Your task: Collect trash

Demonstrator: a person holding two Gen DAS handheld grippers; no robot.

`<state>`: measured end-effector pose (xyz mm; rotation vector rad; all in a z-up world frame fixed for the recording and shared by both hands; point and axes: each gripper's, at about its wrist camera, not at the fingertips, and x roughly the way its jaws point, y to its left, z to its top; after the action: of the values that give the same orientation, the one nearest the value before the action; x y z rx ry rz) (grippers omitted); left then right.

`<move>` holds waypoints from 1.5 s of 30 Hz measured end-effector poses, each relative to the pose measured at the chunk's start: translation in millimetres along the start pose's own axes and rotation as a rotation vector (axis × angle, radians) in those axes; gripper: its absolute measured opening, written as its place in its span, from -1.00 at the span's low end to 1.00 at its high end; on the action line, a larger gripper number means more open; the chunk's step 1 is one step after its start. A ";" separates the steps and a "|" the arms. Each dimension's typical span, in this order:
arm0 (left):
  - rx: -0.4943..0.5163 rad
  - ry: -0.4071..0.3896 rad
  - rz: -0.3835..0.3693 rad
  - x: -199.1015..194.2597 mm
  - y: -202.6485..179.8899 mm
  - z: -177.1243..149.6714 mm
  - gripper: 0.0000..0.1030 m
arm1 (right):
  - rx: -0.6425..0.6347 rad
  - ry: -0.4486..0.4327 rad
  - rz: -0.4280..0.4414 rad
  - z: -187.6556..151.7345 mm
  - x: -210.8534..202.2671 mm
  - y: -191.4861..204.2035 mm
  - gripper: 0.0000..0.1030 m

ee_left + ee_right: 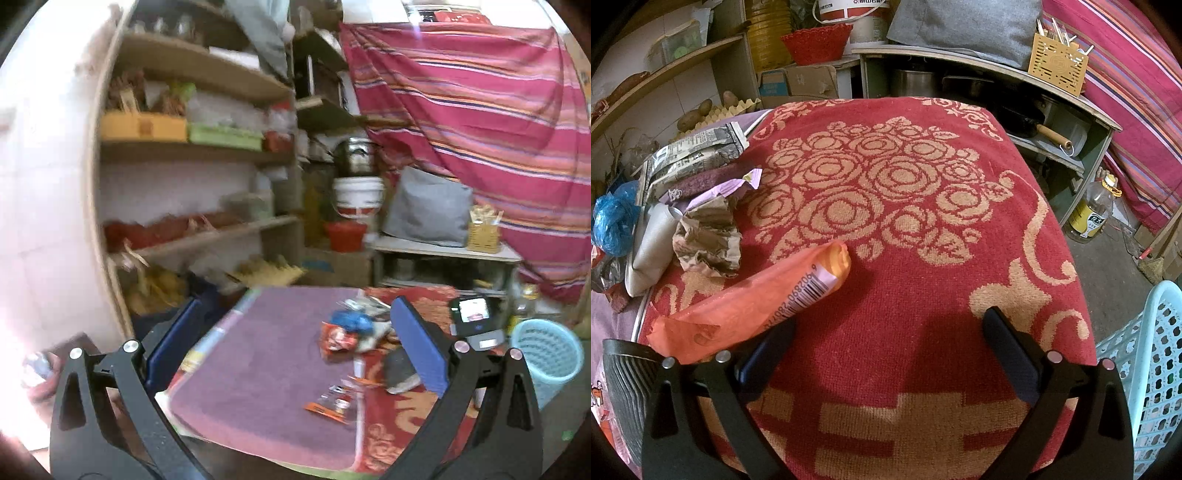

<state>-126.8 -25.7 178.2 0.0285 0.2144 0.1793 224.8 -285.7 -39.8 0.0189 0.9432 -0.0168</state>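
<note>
left gripper [295, 325]: jaws standing wide apart, gripping nothing, hovering above the near edge of a purple mat [266, 354]; the view is blurring with motion.

right gripper [888, 341]: jaws standing wide apart, nothing between them, hanging over a red rose-patterned cloth [886, 206].

trash, seen from the right gripper:
- orange wrapper [757, 299] with a barcode label, lying on the cloth and passing over the left finger [764, 350]; contact with the finger cannot be told.
- crumpled brown paper [709, 240], ahead and to the left of the left finger.
- folded newspaper [694, 155], further ahead on the left.
- purple wrapper [713, 188], lying between the newspaper and the brown paper.
- blue plastic bag [613, 221], at the far left edge.

trash, seen from the left gripper:
- a pile of wrappers [347, 332] sitting between the fingers, ahead of the tips.
- small orange packets [332, 404], lying nearer, toward the right finger.

light blue basket [1145, 369]: standing just to the right of the right gripper, beside the cloth edge.

wooden shelves [192, 147]: rising ahead and to the left of the left gripper.
</note>
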 end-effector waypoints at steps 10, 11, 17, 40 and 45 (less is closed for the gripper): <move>0.096 -0.037 0.117 44.9 5.1 -2.0 0.90 | 0.000 0.000 0.000 0.2 -0.1 0.0 0.94; 0.098 -0.036 0.105 48.4 4.7 -1.2 0.90 | 0.000 0.000 0.000 0.0 0.0 0.3 0.94; 0.111 -0.031 0.064 100.2 0.3 -8.4 0.90 | 0.000 0.000 0.000 0.1 0.0 0.3 0.94; 0.072 0.244 -0.038 241.1 18.5 -89.5 0.90 | -0.001 0.001 0.002 0.3 -0.1 0.0 0.94; 0.081 0.221 -0.077 229.9 6.2 -90.0 0.90 | 0.000 -0.012 0.004 -1.5 -4.4 -2.6 0.92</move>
<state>73.9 22.5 42.4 0.0812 0.4429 0.0963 221.0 -288.2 -37.2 0.0207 0.9314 -0.0136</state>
